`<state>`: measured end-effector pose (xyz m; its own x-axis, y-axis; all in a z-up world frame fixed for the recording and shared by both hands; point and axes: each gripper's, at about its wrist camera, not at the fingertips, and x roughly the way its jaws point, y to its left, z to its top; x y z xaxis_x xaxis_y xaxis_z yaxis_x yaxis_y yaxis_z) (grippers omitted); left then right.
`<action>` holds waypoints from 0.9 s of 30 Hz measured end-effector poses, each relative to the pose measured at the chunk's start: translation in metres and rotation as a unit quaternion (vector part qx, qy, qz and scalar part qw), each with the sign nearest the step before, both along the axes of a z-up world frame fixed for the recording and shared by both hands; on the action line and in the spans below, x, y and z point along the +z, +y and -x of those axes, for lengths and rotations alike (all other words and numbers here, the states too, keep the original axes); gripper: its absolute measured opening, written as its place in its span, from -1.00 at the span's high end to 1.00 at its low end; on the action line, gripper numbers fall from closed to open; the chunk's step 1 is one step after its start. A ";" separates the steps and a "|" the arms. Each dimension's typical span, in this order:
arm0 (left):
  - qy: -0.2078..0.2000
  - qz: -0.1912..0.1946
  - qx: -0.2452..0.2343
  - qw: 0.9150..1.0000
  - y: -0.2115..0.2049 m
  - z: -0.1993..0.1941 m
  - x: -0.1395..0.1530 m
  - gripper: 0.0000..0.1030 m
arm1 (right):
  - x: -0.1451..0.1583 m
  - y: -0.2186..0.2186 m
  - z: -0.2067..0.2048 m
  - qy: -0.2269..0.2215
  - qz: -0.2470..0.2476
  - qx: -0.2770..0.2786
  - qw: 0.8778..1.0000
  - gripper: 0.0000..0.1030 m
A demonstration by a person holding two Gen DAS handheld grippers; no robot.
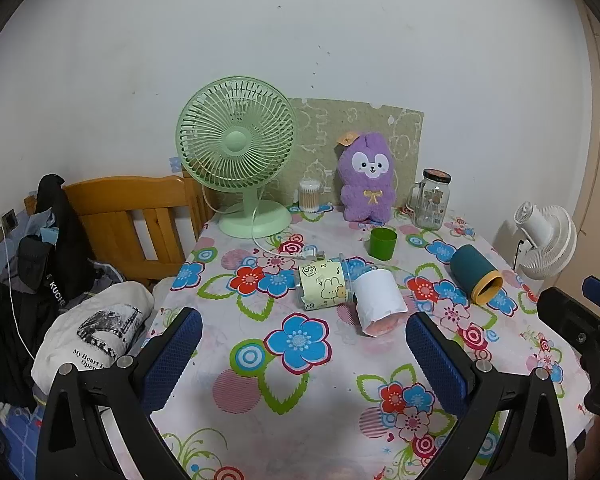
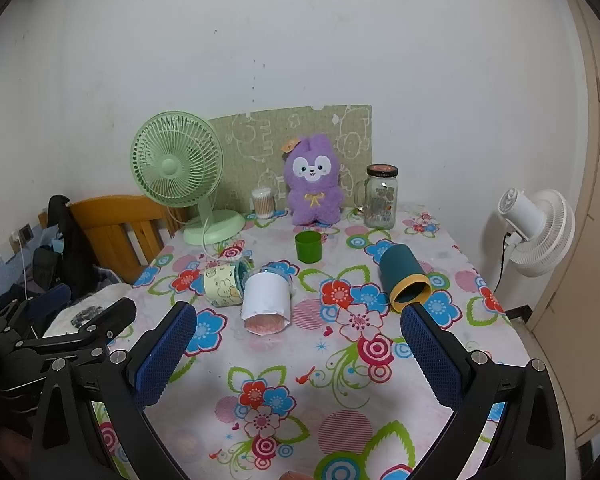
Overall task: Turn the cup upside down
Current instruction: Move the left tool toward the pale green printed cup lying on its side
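Cups (image 1: 378, 298) lie tipped over; both claws (image 1: 302, 344) (image 2: 298, 340) gape empty.

Two grippers, left gripper (image 1: 304, 344) and right gripper (image 2: 298, 340): black angular frames, silver screws, blue textured finger pads (image 1: 172, 356).

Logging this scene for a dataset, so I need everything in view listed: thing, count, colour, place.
green cup: 1, green, upright, mid-table
teal cup: 1, teal with yellow rim, on its side, right
white cup: 1, white, on its side, centre
cartoon cup: 1, pale yellow-green, on its side, left of the white cup
desk fan: 1, green, back left
plush toy: 1, purple, back centre
glass jar: 1, clear, back right
cotton swab box: 1, clear, beside the plush
white fan: 1, right of the table
tablecloth: 1, floral
left gripper: open
right gripper: open
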<state>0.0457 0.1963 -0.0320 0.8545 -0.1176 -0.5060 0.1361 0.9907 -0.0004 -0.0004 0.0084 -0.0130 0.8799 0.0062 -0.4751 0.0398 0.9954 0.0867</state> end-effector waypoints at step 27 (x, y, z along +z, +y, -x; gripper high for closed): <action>0.035 -0.182 -0.267 0.946 -0.042 -0.128 -0.044 -1.00 | -0.035 -0.052 -0.043 0.061 -0.019 -0.018 0.998 -1.00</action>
<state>0.1736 0.1546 -0.0761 0.6858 -0.3297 -0.6488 0.6286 0.7176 0.2998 0.0425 -0.0435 -0.0482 0.8150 -0.0033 -0.5794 0.0872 0.9893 0.1171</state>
